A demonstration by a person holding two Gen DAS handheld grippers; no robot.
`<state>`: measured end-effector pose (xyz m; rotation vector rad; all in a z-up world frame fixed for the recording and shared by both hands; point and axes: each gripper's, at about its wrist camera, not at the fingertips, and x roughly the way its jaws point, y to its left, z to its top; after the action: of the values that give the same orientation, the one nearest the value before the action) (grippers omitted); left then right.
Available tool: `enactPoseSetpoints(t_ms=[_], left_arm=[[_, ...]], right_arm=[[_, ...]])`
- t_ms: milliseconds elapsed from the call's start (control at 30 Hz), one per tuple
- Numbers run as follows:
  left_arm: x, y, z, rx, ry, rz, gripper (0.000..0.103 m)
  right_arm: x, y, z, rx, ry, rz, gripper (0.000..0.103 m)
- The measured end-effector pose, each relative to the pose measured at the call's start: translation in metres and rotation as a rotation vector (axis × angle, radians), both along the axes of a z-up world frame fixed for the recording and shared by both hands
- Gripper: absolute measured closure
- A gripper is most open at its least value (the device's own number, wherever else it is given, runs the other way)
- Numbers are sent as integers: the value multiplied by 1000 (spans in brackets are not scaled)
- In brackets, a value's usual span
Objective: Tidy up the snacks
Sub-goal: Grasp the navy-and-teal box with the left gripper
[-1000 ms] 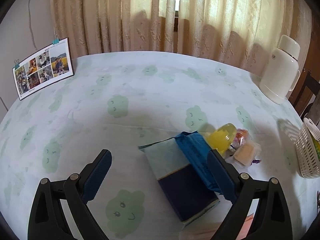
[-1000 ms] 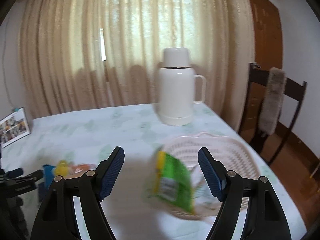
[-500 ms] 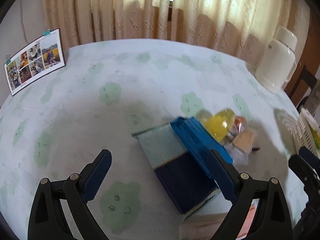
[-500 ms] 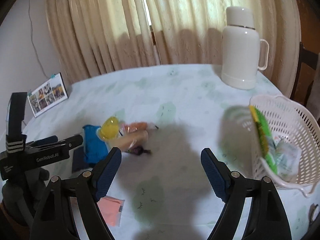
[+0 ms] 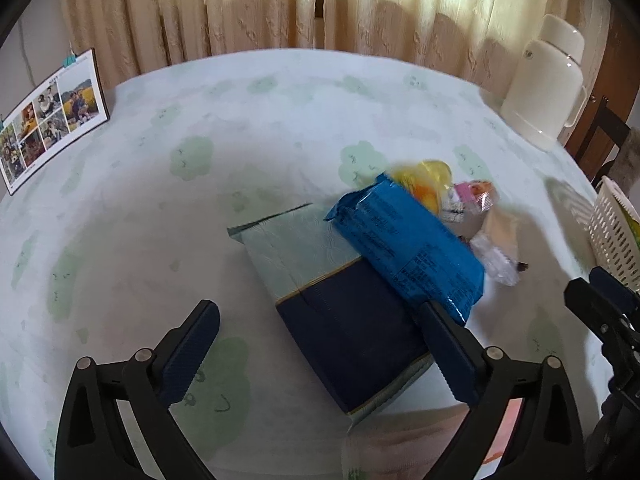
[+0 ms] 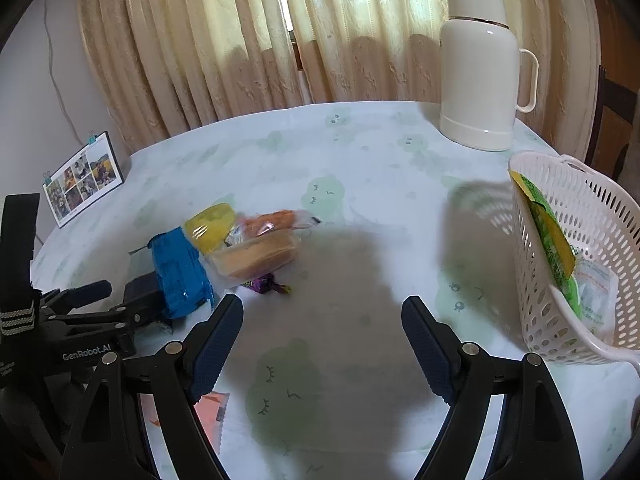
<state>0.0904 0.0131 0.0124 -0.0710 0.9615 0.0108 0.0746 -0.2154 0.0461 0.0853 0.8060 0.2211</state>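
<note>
A pile of snacks lies on the table: a blue packet (image 5: 408, 240) resting on a dark blue and teal box (image 5: 332, 320), a yellow jelly cup (image 5: 424, 184), an orange-pink wrapped snack (image 5: 472, 196) and wrapped bread (image 5: 496, 240). My left gripper (image 5: 320, 340) hangs low over the box with its jaws opening; the box's near end lies between the fingers and the pads do not press on it. My right gripper (image 6: 322, 340) is open and empty over bare cloth, between the pile (image 6: 256, 256) and the white basket (image 6: 592, 216). A green packet (image 6: 552, 240) stands inside the basket.
A cream thermos (image 6: 480, 80) stands at the back right by the curtain. A photo card (image 5: 48, 116) leans at the far left. A small purple candy (image 6: 264, 286) lies in front of the bread, and a pink-orange packet (image 6: 208, 404) near the front edge. A chair stands beyond the basket.
The green packet left the right gripper and landed in the basket. The right gripper then swung left and down towards the pile. The left gripper sank closer to the box.
</note>
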Motion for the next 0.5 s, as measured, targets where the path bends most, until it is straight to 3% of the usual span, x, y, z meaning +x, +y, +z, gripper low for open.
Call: enactPoseSetpoints(t_ms=[167,233,400,500], left_arm=[[4,0,-4,12,18,20,2],[2,3,-4,11,14,28,7],[-2,10,1,36,-6,57,50],[-4,21,3,-5,-10,69,52]], right_arm=[[1,-2,-2,6,7,-6,21],[0,-3,-2,6,4,-5,21],[-2,-1,-1,17,-1,16,21],[-4,3,0,26,-3,39,21]])
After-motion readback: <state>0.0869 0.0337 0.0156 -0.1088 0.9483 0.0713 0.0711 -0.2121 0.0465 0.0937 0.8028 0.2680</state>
